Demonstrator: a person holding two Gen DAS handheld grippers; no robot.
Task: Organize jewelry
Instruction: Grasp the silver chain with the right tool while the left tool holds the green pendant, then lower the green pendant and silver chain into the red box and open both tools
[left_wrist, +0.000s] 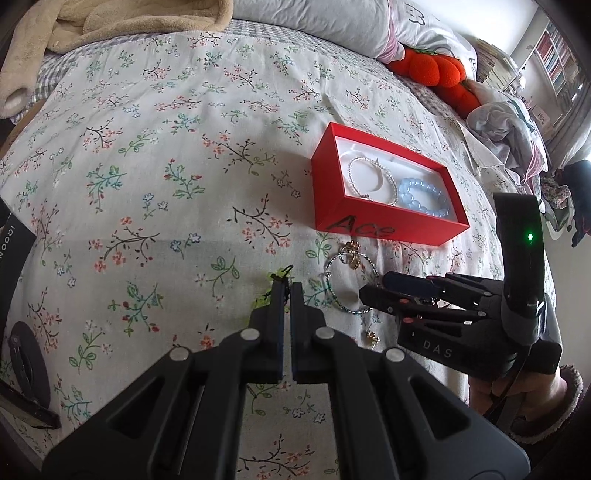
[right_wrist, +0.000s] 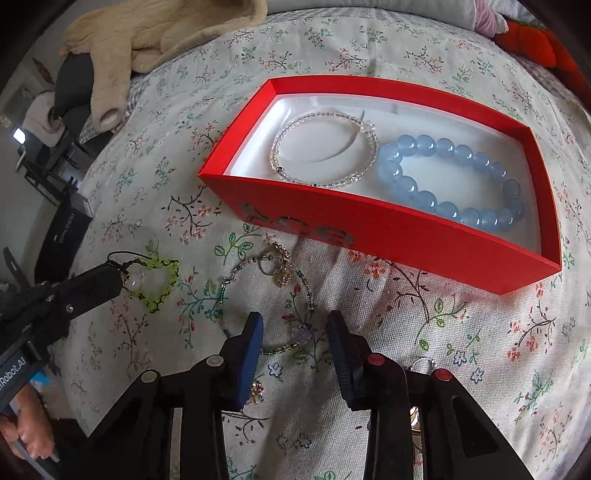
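A red box (left_wrist: 388, 221) (right_wrist: 406, 236) lies open on the floral bedspread with a clear bead bracelet (left_wrist: 354, 162) (right_wrist: 275, 147) and a blue bead bracelet (left_wrist: 406, 184) (right_wrist: 399, 177) inside. My left gripper (left_wrist: 286, 290) (right_wrist: 116, 280) is shut on the black cord of a green heart charm (right_wrist: 159, 284), left of the box. My right gripper (right_wrist: 295, 328) (left_wrist: 375, 288) points down with its blue pads apart. They straddle the near arc of a thin green bead bracelet (right_wrist: 308, 291) (left_wrist: 332, 295) without pressing it. Gold rings (right_wrist: 280, 273) (left_wrist: 351, 253) lie at that bracelet's far side.
A small gold earring (right_wrist: 256, 391) (left_wrist: 371, 336) and a silver ring (right_wrist: 421, 363) lie near my right fingers. A beige blanket (left_wrist: 110, 22) (right_wrist: 147, 33), a pillow (left_wrist: 314, 14) and an orange plush (left_wrist: 439, 70) sit at the bed's far side. A black box (right_wrist: 62, 236) stands at the left edge.
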